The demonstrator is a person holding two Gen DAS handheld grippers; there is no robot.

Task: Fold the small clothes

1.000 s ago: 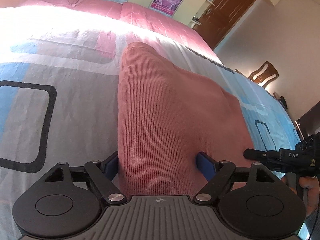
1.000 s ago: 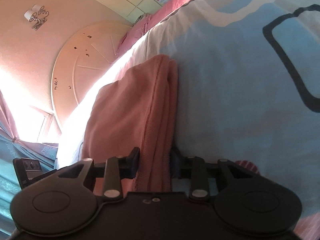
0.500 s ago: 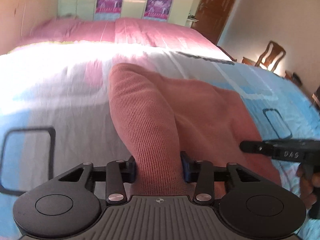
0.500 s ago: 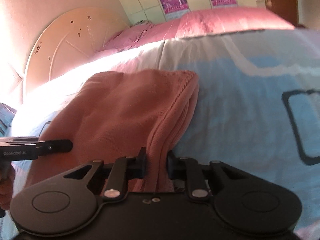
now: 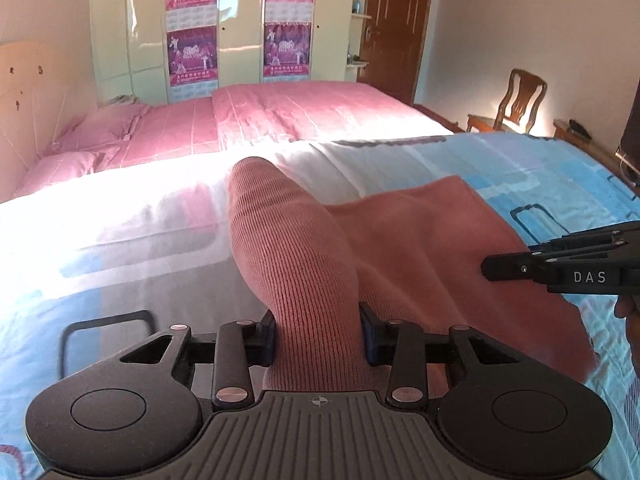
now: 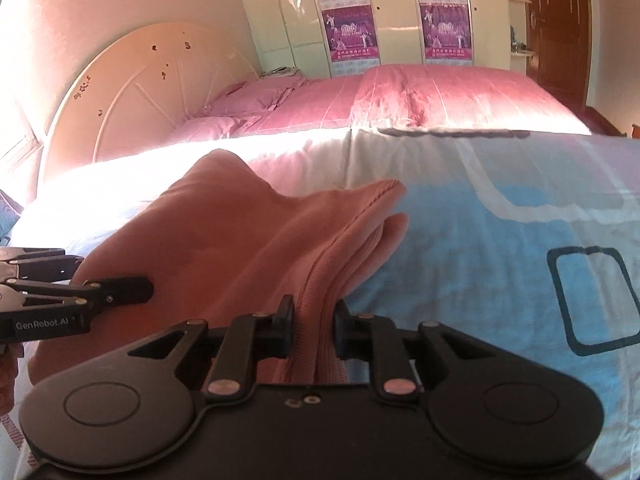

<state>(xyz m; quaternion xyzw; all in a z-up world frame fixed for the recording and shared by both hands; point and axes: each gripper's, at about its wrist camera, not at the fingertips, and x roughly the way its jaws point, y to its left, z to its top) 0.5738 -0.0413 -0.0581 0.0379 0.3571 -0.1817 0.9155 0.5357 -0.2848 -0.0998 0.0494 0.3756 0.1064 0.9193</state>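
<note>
A salmon-pink knit garment (image 5: 296, 264) lies on the bed, its near edge lifted into two ridges. In the left wrist view my left gripper (image 5: 318, 336) is shut on a thick bunched fold of it at the garment's left side. My right gripper (image 6: 314, 320) is shut on the stacked, seamed edge of the garment (image 6: 240, 232) at its right side. Each gripper appears in the other's view: the right one (image 5: 520, 268) at the right edge, the left one (image 6: 120, 290) at the left edge. The far end of the garment rests on the bedspread.
The bed carries a blue, white and grey patterned bedspread (image 5: 120, 248), with a pink quilt (image 5: 300, 116) and pillows beyond. A cream headboard (image 6: 132, 92) stands at the left. A wardrobe with posters (image 5: 192, 48), a brown door and a wooden chair (image 5: 516, 100) line the far side.
Both grippers closed onto the garment's near edge and rose with it. The views rolled level, so the cloth now hangs up from the bedspread in two ridges.
</note>
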